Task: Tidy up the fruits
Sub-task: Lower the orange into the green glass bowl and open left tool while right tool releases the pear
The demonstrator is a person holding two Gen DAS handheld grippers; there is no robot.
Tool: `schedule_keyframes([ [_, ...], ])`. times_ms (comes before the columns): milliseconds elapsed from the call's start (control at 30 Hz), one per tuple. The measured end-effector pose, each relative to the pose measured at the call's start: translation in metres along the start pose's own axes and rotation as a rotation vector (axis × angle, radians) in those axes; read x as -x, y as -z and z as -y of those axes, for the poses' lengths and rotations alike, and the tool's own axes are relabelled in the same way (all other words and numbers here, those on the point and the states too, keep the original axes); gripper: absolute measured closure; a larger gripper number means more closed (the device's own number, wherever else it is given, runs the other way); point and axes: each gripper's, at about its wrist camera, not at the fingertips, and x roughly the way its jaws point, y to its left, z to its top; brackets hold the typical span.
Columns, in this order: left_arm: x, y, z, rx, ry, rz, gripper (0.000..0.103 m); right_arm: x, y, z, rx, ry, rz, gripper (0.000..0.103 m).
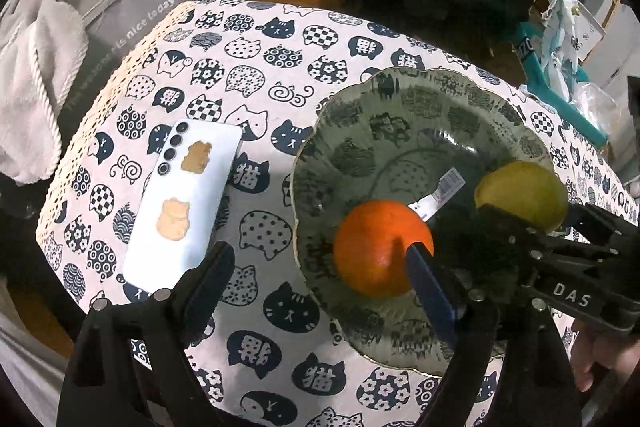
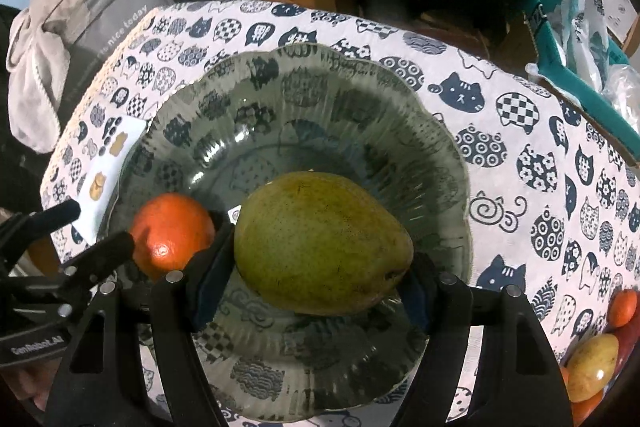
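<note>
The right claw (image 2: 316,267) is clamped on a speckled green pear (image 2: 320,243), held low in the frame over the scalloped green glass plate (image 2: 400,115). The left claw (image 1: 320,275) stands apart and empty; a round orange (image 1: 380,247) rests in the plate at lower centre on the cat-print surface (image 1: 248,75).

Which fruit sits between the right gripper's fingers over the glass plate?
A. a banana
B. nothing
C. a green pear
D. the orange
C: in the right wrist view the right gripper has both pads against the green pear, over the glass plate; the orange lies free beside it.
</note>
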Motion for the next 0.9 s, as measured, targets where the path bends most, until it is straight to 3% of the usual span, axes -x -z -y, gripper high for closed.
schedule_keyframes([
  [200,0.005,0.0,-0.004,0.007,0.0,-0.006,0.014,-0.012,0.002,-0.005,-0.001,-0.003,-0.063,0.029],
  [367,0.012,-0.001,-0.007,0.016,-0.001,0.008,0.014,-0.002,-0.003,-0.008,0.001,-0.013,-0.037,0.027],
  [733,0.052,-0.009,-0.006,0.034,0.039,0.091,0.014,0.056,-0.016,-0.008,-0.016,-0.001,0.11,0.027],
  [900,0.074,-0.011,0.001,0.017,0.054,0.137,0.014,0.095,-0.019,-0.016,0.021,0.053,0.201,0.027],
])
